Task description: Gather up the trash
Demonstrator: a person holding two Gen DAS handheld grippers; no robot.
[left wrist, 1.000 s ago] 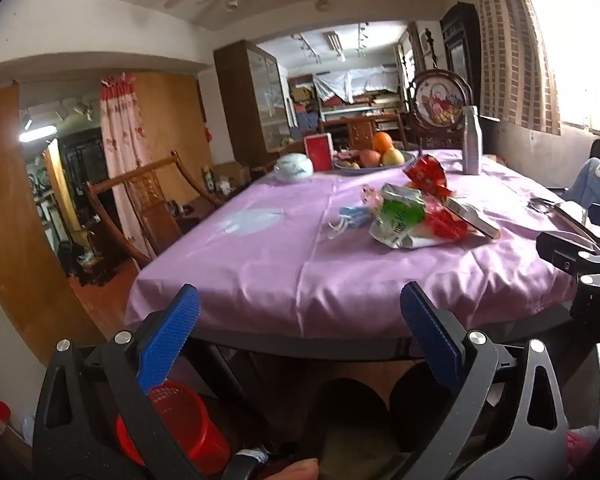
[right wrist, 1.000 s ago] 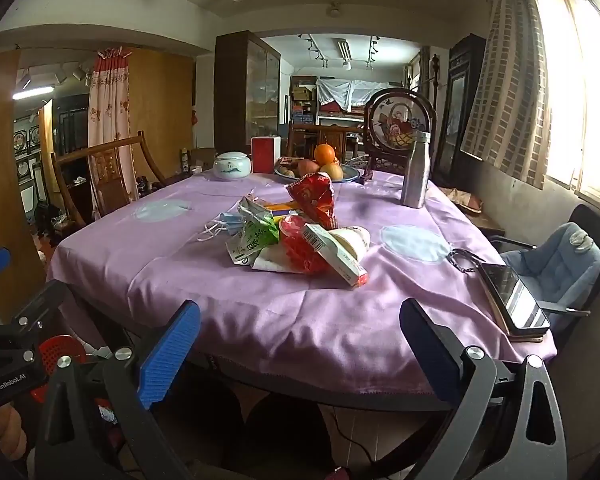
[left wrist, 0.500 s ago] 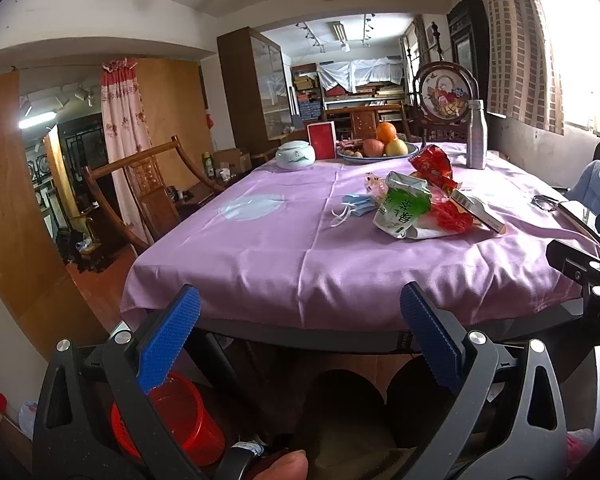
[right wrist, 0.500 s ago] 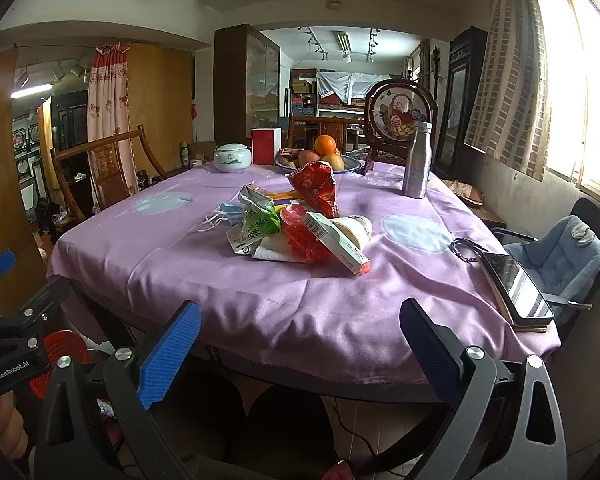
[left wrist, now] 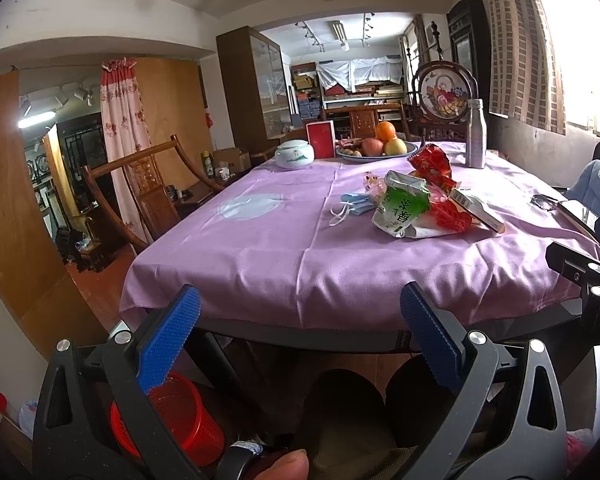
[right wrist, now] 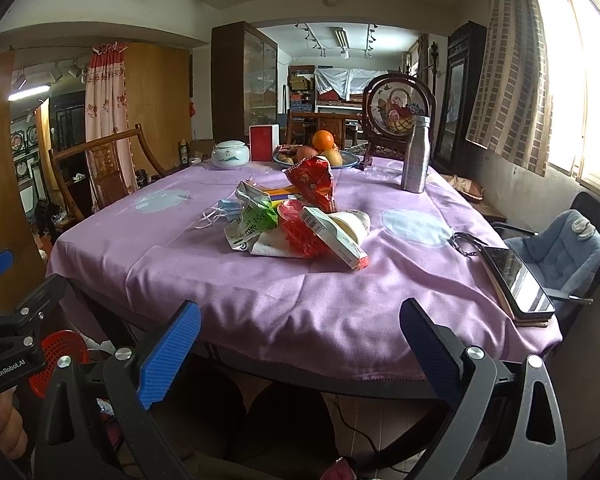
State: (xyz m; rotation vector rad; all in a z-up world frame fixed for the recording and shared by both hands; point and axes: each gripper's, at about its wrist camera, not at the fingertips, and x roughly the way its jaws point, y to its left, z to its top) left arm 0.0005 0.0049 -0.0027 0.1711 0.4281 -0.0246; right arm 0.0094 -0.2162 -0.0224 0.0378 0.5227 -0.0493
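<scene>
Both grippers low at the near edge of the desk [right wrist: 260, 304], short of it. Left gripper [left wrist: 300, 344] spread wide, nothing between its blue pads; right gripper [right wrist: 300, 348] likewise spread and empty. Trash pile mid-desk on the purple cloth: green snack bag [right wrist: 252, 224], red wrapper [right wrist: 312, 184], slim carton [right wrist: 334, 236], blue face mask [right wrist: 226, 207] just left of it. Phone [right wrist: 516, 280] at the right edge, well apart. Red basket [left wrist: 172, 416] on the floor below the left gripper
</scene>
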